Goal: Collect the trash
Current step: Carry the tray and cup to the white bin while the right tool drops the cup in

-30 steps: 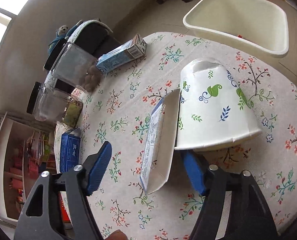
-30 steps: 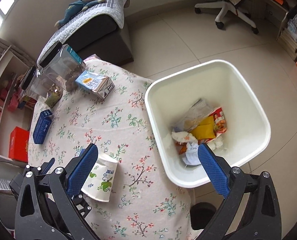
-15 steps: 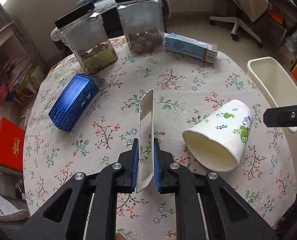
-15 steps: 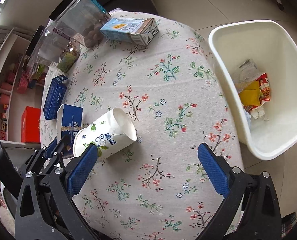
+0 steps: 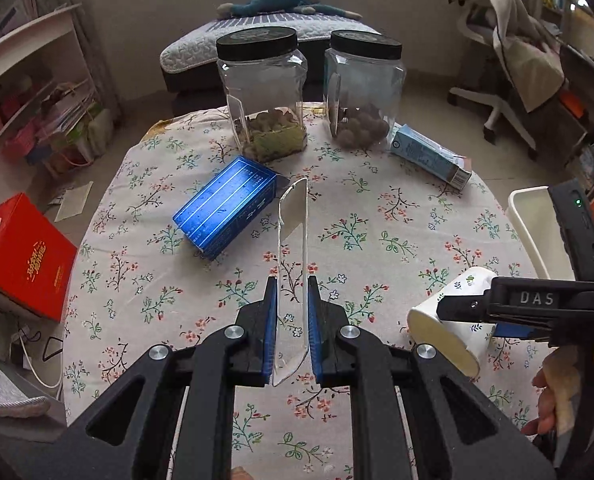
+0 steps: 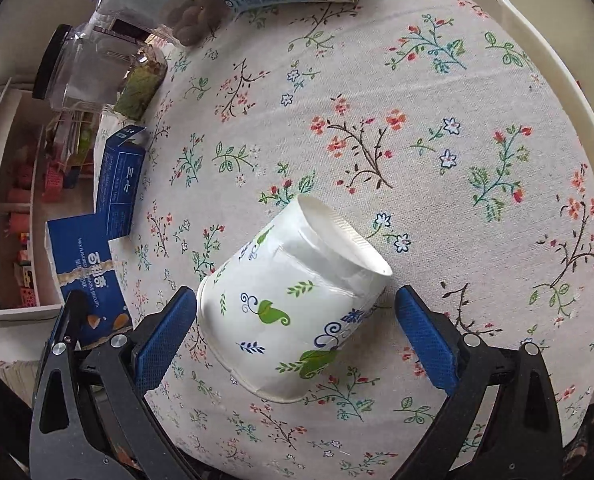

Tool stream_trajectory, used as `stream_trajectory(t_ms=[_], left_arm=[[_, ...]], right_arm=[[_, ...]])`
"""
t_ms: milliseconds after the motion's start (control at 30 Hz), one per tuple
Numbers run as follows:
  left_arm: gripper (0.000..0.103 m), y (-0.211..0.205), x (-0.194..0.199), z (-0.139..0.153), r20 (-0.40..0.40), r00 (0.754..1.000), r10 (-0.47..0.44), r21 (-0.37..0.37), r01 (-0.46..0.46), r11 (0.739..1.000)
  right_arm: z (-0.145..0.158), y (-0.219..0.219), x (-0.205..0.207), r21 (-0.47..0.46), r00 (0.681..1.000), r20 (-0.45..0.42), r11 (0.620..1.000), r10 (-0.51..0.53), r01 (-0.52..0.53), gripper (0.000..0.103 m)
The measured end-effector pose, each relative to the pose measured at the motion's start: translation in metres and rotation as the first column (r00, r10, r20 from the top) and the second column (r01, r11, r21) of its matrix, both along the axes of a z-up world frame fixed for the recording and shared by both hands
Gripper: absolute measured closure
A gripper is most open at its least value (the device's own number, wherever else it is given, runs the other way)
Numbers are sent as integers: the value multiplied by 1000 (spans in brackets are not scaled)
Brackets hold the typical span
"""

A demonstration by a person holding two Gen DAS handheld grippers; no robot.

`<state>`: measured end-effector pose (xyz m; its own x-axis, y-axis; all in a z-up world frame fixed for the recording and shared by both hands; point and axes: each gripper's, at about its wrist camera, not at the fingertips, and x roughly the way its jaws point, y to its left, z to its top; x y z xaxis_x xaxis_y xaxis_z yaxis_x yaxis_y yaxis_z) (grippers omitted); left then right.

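- While a red box (image 5: 21, 256) sits off the table's left edge, a dark blue carton (image 5: 227, 206) lies flat on the floral tablecloth (image 5: 397, 224).
- At centre, the left gripper (image 5: 291, 332) is clamped on a flattened biscuit box (image 5: 293, 248), held edge-on above the cloth; its blue printed face (image 6: 85, 272) shows in the right wrist view.
- Behind stand two black-lidded clear jars (image 5: 263, 96), with a light blue carton (image 5: 429, 156) lying to their right.
- At right, the right gripper (image 6: 297, 340) is spread wide around a paper cup (image 6: 293, 312) lying on its side; neither pad visibly touches it.
- Beyond the table's right edge stands a white bin (image 5: 537, 228).
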<state>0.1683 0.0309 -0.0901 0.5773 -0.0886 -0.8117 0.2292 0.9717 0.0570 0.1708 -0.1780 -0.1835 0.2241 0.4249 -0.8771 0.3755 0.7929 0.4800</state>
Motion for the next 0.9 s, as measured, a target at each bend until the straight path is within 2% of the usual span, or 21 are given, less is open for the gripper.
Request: stream_trajectory(t_ms=[33,100,167,200,333,533,733,900], left_arm=[[89,2,0,2,4,1000,3,-5,-3,1000],[89,8,0,5,10,1000,17,-23,-17,1000],[89,15,2,9,17,999,39,-44,-38,998],[89,20,4,10,20,998,53,-56,-52,997],[89,36,12,17,33,992,121,-107,-117,987],[89,52,15,31,97,968,233,-133,-219,967],[88,52,13,42,173,939,297,-122,-279,952],[87,43,12,47,212,930,299,-102,-283,954]], right_arm=[[3,5,2,-27,999,29,1000,16,-16,19],[11,16,8,-71,994,93,996,63,-57,40],[20,24,13,-100,984,149,991,98,-84,53],[25,27,17,-116,978,177,989,114,-95,55],[54,39,28,-185,931,324,976,168,-112,57],[102,43,30,-334,819,521,941,238,-61,57],[127,43,24,-450,730,614,893,300,12,57],[141,48,14,-528,673,649,847,353,65,56]])
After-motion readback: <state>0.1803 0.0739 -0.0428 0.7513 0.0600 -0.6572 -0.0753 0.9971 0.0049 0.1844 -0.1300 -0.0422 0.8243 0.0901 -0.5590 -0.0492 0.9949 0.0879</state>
